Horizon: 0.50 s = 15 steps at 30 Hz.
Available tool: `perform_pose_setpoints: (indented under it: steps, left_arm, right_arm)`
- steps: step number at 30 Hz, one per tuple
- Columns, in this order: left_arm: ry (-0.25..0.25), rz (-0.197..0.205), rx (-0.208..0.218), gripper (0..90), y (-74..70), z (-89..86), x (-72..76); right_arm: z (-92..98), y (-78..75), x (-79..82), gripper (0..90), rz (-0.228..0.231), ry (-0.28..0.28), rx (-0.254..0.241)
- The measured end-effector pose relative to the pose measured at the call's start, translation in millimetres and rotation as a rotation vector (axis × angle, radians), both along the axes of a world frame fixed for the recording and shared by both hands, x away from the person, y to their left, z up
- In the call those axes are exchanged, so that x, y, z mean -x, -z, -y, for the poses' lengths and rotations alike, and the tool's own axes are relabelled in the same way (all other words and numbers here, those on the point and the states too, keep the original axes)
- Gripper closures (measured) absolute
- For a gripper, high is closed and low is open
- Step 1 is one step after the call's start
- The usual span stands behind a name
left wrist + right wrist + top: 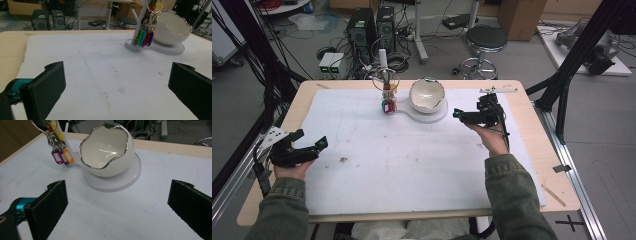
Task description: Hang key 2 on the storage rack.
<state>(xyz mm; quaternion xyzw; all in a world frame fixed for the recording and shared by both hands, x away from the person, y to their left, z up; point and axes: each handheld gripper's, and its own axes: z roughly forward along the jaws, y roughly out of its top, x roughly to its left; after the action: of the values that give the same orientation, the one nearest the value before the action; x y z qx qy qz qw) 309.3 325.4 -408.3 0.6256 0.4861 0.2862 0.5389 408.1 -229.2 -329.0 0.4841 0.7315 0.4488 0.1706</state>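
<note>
Item: egg-shaped white bowl (107,155) with a silver rim, on a white stand (130,176) at the far centre of the table (532,150). Key tags (61,156) hang from the stand's post, just left of the bowl. Right tongs (456,114): jaws wide apart, empty, near the bowl's right side. Left tongs (312,142): jaws wide apart, empty, at the near left, well apart from the stand.

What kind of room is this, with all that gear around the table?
Most likely a lab or workshop: computer towers and loose cables sit on the floor, with a stool and cardboard boxes behind the table.
</note>
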Motion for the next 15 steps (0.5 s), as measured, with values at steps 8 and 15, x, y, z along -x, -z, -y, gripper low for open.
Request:
perform_pose_setpoints:
  steps: [8, 15]
  left_arm:
    - [0.001, -0.003, 0.0, 1.7, 0.1, 0.6, 0.3]
    - [-0.001, -0.005, 0.0, 1.7, 0.3, 0.7, 0.8]
  right_arm:
    - [12.2, 11.9, 11.8, 2.0, 0.01, 0.018, 0.0]
    - [23.0, 26.1, 19.0, 2.0, -0.004, 0.037, -0.017]
